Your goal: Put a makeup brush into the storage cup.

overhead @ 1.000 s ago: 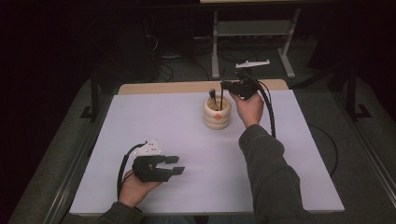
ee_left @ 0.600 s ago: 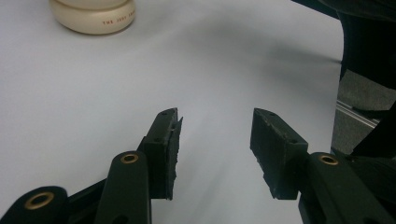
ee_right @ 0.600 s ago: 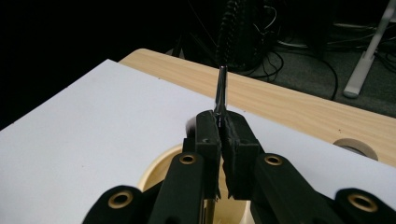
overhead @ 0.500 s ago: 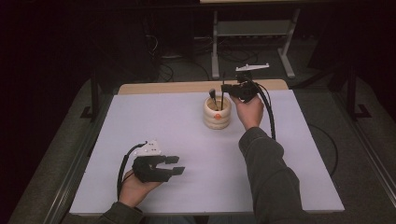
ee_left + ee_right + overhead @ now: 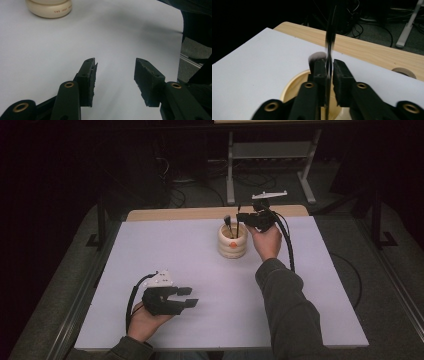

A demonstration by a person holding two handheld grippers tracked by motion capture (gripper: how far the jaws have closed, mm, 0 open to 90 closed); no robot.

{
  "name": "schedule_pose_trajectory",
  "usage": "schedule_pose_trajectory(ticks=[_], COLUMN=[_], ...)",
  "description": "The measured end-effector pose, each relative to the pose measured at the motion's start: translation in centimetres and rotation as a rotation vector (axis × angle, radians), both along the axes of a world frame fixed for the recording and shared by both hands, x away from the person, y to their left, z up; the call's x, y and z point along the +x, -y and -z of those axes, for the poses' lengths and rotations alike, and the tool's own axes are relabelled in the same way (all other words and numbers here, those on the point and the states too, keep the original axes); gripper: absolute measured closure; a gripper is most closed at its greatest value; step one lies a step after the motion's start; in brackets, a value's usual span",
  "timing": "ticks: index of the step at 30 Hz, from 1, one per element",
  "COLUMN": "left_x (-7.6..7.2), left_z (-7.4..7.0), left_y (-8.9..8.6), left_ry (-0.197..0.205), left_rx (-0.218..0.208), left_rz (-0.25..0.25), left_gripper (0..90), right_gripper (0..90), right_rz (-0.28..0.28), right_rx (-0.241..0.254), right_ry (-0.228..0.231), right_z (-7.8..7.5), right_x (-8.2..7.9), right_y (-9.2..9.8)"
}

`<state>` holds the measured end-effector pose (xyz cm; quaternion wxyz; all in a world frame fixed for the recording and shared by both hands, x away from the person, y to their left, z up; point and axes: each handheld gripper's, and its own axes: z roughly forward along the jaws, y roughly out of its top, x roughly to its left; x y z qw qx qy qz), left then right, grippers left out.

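Observation:
A cream ribbed pot point(image 5: 232, 242) stands at the far middle of the white sheet point(image 5: 175, 255), with a fluffy-headed brush point(image 5: 227, 219) upright in it. My right gripper point(image 5: 240, 216) hovers over the pot's mouth from the right. In the right gripper view a thin black brush handle point(image 5: 330, 37) stands upright and blurred between its jaws point(image 5: 328, 66). The jaws have just been opening, and a narrow gap shows beside the handle. The fluffy brush head point(image 5: 317, 57) rises behind the left jaw. My left gripper point(image 5: 189, 297) rests low at the near left, open and empty point(image 5: 115, 72).
The wooden table edge point(image 5: 200, 213) runs behind the sheet, and a tape roll point(image 5: 404, 71) lies on it. A metal stand point(image 5: 270, 150) and cables sit on the floor beyond. The pot's base point(image 5: 50, 7) lies far ahead of my left jaws, with bare sheet between.
The right gripper has sunk slightly over the pot. The left hand and its gripper have stayed where they were.

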<state>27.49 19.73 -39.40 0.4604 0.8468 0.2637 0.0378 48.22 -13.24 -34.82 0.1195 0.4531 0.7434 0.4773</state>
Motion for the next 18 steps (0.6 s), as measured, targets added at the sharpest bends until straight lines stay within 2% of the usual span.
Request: schedule_pose_trajectory(ticks=[3,11,16,18], left_x=[0.0,0.1,0.1,0.2], left_z=[0.0,0.0,0.0,0.0], left_y=[0.0,-0.1,-0.1,-0.1], left_ry=[0.001,-0.001,0.003,0.002], left_rx=[-0.005,-0.001,0.001,0.000], left_rz=[-0.003,-0.005,-0.011,-0.013], left_gripper=[51.4,50.2,49.8,49.4], right_gripper=[69.8,63.2,56.5,54.1], right_rz=[0.005,0.006,-0.019,-0.027], right_rx=[-0.006,-0.014,-0.036,-0.043], right_ry=[-0.008,0.005,0.013,0.030], right_z=[0.0,-0.1,-0.3,-0.4], right_x=[0.0,-0.8,-1.4,-1.6], right_y=[0.2,0.9,1.2,1.3])
